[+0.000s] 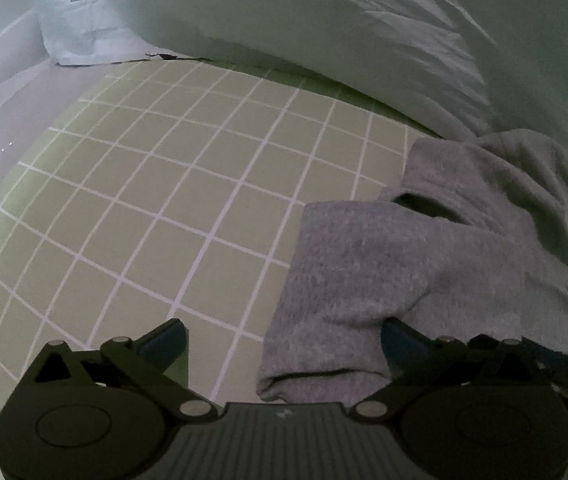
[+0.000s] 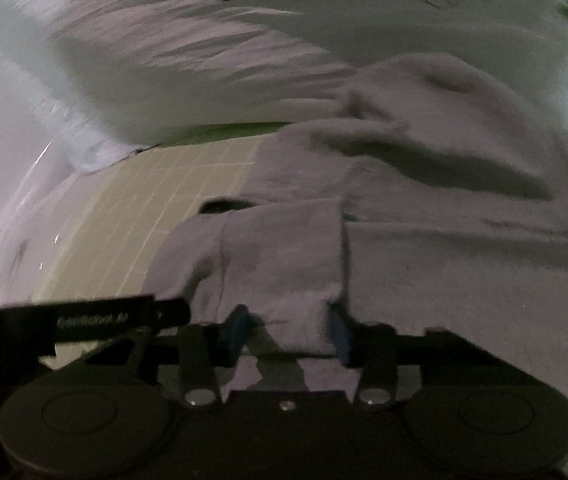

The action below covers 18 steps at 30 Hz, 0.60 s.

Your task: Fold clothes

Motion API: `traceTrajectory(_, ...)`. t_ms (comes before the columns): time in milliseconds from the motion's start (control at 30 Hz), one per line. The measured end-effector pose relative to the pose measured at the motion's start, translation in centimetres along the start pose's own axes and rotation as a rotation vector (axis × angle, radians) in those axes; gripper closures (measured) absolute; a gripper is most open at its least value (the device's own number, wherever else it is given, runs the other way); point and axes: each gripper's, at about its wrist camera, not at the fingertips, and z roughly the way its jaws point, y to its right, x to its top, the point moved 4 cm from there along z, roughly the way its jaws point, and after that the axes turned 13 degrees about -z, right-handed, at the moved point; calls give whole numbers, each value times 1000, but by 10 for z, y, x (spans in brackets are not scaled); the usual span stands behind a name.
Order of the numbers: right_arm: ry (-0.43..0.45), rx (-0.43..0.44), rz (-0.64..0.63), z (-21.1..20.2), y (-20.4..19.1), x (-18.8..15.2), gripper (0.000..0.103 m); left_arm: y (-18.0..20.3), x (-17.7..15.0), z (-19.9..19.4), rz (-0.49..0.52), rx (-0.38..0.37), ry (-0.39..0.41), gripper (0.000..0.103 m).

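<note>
A grey fleece garment (image 1: 423, 248) lies partly folded on a green grid mat (image 1: 156, 208), at the right of the left wrist view. My left gripper (image 1: 284, 340) is open, its jaws wide apart; the garment's folded edge lies between the fingers, nearer the right one. In the right wrist view the garment (image 2: 423, 200) fills the centre and right. My right gripper (image 2: 289, 330) is open, and a folded flap of the garment lies between its blue fingertips (image 2: 236, 328). I cannot tell if they touch it.
A white printed sheet (image 1: 323, 20) rises at the mat's far edge and shows in the right wrist view (image 2: 164, 60). A white table surface (image 1: 0, 92) borders the mat at the left. A black bar (image 2: 84, 320), seemingly the other gripper, crosses the lower left.
</note>
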Motion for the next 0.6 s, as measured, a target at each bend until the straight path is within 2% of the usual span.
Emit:
traceTrajectory(33, 3, 10, -13, -1, -2, 0, 82, 0, 0, -1, -2, 2, 2, 0)
traceTrajectory(133, 22, 35, -43, -8, -4, -1, 88, 5, -2, -8, 13, 11, 28, 0)
traceTrajectory(333, 112, 3, -71, -52, 4, -3, 89, 16, -7, -32, 70, -21, 76, 0)
traceTrajectory(600, 132, -205, 22, -106, 63, -44, 89, 30, -24, -55, 130, -43, 95, 0)
